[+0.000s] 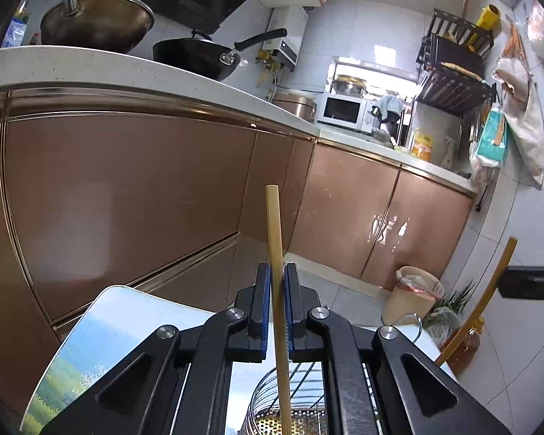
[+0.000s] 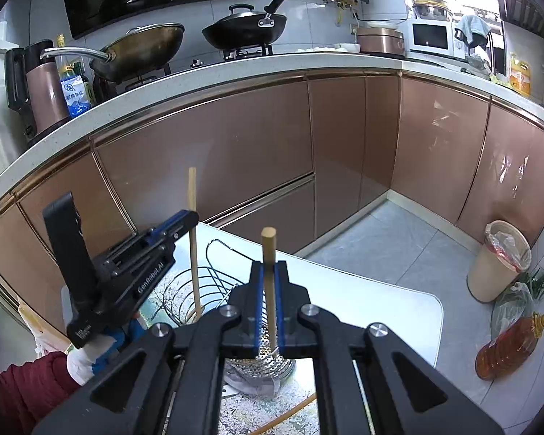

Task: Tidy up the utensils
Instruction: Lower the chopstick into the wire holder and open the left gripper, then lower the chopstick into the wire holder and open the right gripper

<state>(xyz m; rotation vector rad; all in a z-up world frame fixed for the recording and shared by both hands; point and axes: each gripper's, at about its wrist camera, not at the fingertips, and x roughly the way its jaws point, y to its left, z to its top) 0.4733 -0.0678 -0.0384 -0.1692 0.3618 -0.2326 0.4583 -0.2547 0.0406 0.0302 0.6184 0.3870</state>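
My left gripper (image 1: pixel 277 272) is shut on a pale bamboo chopstick (image 1: pixel 273 224) that stands nearly upright. Its lower end reaches down into a wire utensil holder (image 1: pixel 272 384) with a perforated metal part. In the right wrist view my right gripper (image 2: pixel 269 268) is shut on a second upright chopstick (image 2: pixel 268 243) above the holder's perforated cup (image 2: pixel 264 360). To its left, the left gripper (image 2: pixel 190 219) holds its chopstick (image 2: pixel 191 188) with the tip inside the wire basket (image 2: pixel 185 290). A third chopstick (image 2: pixel 286 413) lies on the table.
The holder stands on a small table with a printed top (image 2: pixel 362 301). Copper-coloured cabinets (image 2: pixel 217 152) are close behind it. On the floor at the right are a lined bin (image 2: pixel 497 261), an oil bottle (image 2: pixel 507 348) and bagged greens (image 2: pixel 540 279). A gloved hand (image 2: pixel 87 359) holds the left tool.
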